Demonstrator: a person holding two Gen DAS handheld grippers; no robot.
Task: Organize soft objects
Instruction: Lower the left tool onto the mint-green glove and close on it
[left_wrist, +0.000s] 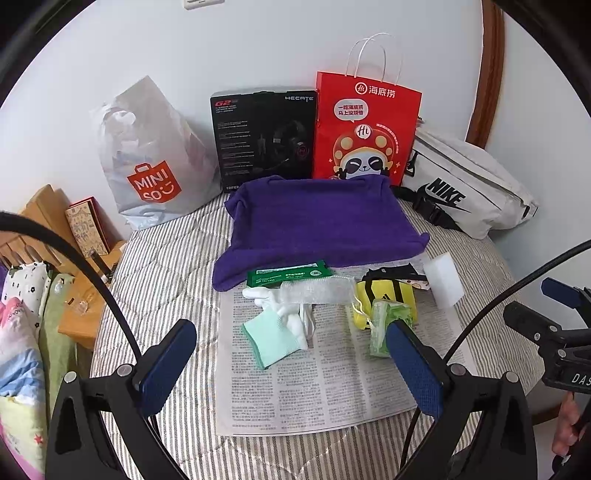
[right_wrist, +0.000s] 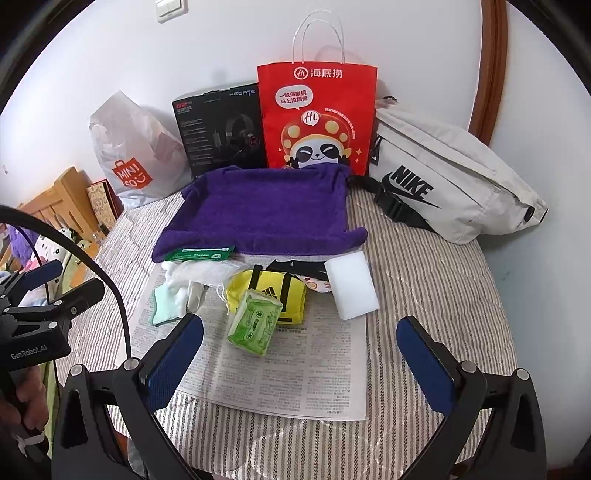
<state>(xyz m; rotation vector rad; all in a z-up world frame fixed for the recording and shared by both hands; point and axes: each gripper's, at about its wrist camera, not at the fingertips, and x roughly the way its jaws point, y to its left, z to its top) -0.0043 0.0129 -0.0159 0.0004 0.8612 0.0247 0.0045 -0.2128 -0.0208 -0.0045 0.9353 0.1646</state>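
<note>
Both empty: the left gripper (left_wrist: 291, 365) and right gripper (right_wrist: 301, 354) hung wide open above the newspaper (right_wrist: 295, 369), where the tissue pack (right_wrist: 255, 326) and glove (left_wrist: 271, 341) lay ready beside the purple towel tray (right_wrist: 266, 210).

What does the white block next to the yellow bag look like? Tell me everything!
The white block is a plain rectangular slab that looks like soft foam, maybe a sponge, with no print or wrapper. It lies flat at the right edge of the newspaper, just in front of the purple towel. Its left end is right beside a small patterned item; whether they touch is unclear. No claw touches it.
</note>
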